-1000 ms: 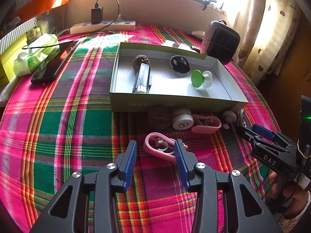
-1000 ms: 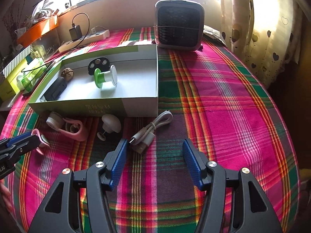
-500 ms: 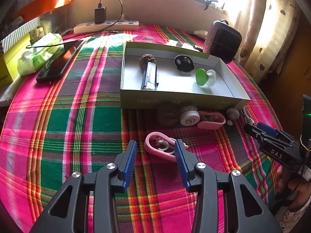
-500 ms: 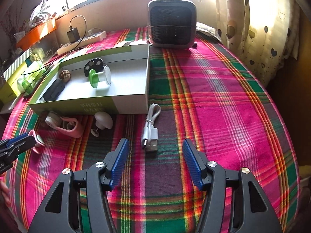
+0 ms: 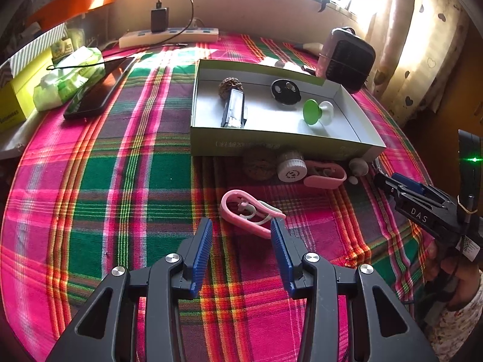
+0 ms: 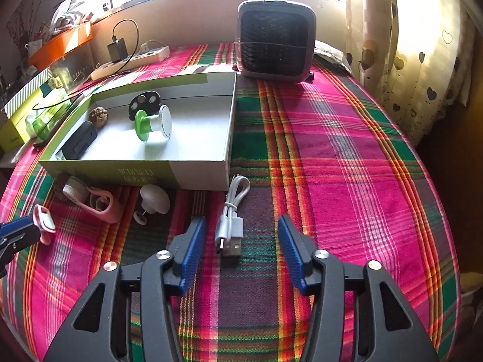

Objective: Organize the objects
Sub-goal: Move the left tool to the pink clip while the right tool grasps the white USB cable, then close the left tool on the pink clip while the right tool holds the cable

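The white cable (image 6: 232, 220) lies on the cloth just before the box (image 6: 199, 172), between the closing jaws of the right gripper (image 6: 238, 247), not yet pinched. Next, a firm pinch is judged needed. The left gripper (image 5: 241, 235) hangs open by the pink clip (image 5: 247, 212)

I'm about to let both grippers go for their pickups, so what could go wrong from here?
1. The right gripper has its jaws closing around the plug end of the coiled white USB cable; pinching only the plugs could let the loop trail and snag the open green-and-white cardboard box.
2. The pink looped plastic clip lies skewed, partly against one pad of the left gripper, so it may twist or skid across the plaid cloth.
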A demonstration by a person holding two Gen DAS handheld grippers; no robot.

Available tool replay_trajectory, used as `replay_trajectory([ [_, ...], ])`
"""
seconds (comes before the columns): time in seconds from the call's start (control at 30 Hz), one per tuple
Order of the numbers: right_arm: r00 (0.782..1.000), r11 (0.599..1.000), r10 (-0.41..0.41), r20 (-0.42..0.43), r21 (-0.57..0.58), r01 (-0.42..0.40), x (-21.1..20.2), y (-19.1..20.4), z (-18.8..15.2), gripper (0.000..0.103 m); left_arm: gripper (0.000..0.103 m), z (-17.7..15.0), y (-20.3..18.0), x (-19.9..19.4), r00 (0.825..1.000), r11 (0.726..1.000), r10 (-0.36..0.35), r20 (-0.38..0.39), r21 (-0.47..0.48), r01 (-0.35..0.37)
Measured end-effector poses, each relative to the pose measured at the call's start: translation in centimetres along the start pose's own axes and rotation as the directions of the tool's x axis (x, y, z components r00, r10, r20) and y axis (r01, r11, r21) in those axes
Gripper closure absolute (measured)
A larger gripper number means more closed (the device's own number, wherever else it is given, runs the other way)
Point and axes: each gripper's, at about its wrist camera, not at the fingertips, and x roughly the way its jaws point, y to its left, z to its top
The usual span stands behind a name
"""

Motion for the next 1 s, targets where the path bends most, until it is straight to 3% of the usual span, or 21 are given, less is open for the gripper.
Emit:
replay_trajectory([
  [0.17,1.000,1.000,0.014,0.011,-0.015,-0.014,-0.1,-0.1,-0.1,0.077,0.065,0.0,-0.3,0.1,1.000,1.000,0.008,-0.006,-0.002,-0.008],
  [0.27,1.000,1.000,0.022,0.013,-0.012,-0.022,-0.1,-0.3,0.0,0.082,0.065,0.0,-0.7,0.4,1.000,1.000,0.024,-0.015,0.001,-0.024],
  [0.77,0.998,0.998,0.065,0.015,-0.025,-0.065,-0.1,-0.2,-0.1,0.082,0.065,-0.9,1.0,0.1,0.989,0.990,0.143,-0.040,-0.005,-0.143],
  [0.9,0.997,0.997,0.072,0.016,-0.024,-0.072,-0.2,-0.3,-0.1,0.083,0.065,-0.8,1.8,-0.1,0.991,0.991,0.127,-0.030,-0.034,-0.128],
  [1.0,0.997,0.997,0.078,0.016,-0.021,-0.078,-0.2,-0.4,-0.1,0.083,0.065,-0.8,1.5,-0.4,0.996,0.996,0.090,-0.013,-0.006,-0.091],
])
